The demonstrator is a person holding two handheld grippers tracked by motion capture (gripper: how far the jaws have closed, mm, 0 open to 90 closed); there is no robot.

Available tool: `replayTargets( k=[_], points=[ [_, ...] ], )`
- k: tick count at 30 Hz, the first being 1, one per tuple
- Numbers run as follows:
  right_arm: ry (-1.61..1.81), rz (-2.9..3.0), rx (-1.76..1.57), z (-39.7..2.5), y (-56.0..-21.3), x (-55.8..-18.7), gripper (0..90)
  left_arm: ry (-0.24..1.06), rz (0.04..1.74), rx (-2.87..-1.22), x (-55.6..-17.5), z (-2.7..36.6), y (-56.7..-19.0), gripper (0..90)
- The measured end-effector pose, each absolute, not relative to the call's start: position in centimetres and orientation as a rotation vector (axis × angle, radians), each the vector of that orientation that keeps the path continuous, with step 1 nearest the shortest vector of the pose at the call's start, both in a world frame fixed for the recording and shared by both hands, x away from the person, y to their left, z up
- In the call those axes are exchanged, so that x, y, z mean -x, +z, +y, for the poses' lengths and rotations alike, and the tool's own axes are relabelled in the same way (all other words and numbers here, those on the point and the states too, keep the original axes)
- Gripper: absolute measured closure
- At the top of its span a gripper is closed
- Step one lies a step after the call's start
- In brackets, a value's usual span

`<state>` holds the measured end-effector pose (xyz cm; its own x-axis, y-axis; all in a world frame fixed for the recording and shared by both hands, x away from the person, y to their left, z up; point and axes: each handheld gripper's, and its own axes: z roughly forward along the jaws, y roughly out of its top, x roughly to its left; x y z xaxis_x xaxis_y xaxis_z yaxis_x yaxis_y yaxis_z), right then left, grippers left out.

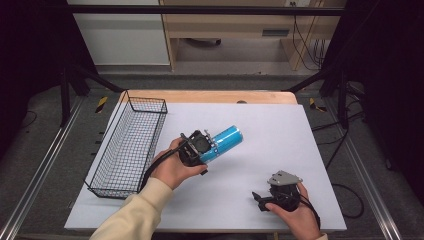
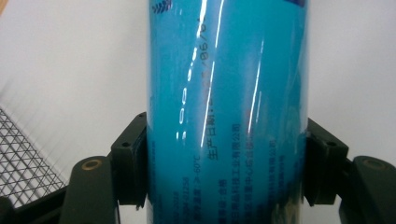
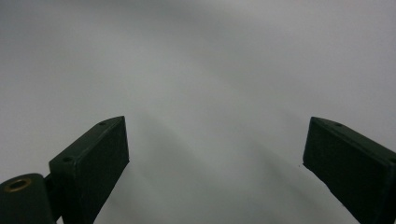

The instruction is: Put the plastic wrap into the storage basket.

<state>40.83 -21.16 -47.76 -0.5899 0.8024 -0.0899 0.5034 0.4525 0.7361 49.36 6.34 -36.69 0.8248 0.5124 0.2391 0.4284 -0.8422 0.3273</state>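
My left gripper (image 1: 206,148) clamps a glossy blue can (image 1: 223,141) with printed text, tilted over the white table (image 1: 280,130), near the basket (image 1: 127,150).

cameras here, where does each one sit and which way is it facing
High view: fixed above the person's side, looking forward and down on the white table; both forearms, left gripper, right gripper.
Left gripper view: rides the left gripper, looking along its jaws clamped on the glossy blue cylindrical can.
Right gripper view: rides the right gripper, facing bare table between open jaws.
Shared: the can and black wire basket appear in the high and left gripper views.
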Motion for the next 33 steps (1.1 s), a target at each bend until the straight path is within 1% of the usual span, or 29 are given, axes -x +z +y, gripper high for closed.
replayTargets(
  k=[14,22,33],
  points=[
    [0.954,2.271,-1.096,-21.4,-47.7,-40.9,7.3,0.51,0.728,-2.754,-47.5,7.5,-34.1,31.8],
    [0.966,2.249,-1.092,-21.5,-47.5,-40.9,6.6,0.55,0.757,-2.748,-47.1,8.9,-32.5,31.9],
    [0.984,2.229,-1.097,-21.8,-47.3,-40.9,5.9,0.586,0.82,-2.719,-46.7,11.5,-31.4,31.8]
  ],
)
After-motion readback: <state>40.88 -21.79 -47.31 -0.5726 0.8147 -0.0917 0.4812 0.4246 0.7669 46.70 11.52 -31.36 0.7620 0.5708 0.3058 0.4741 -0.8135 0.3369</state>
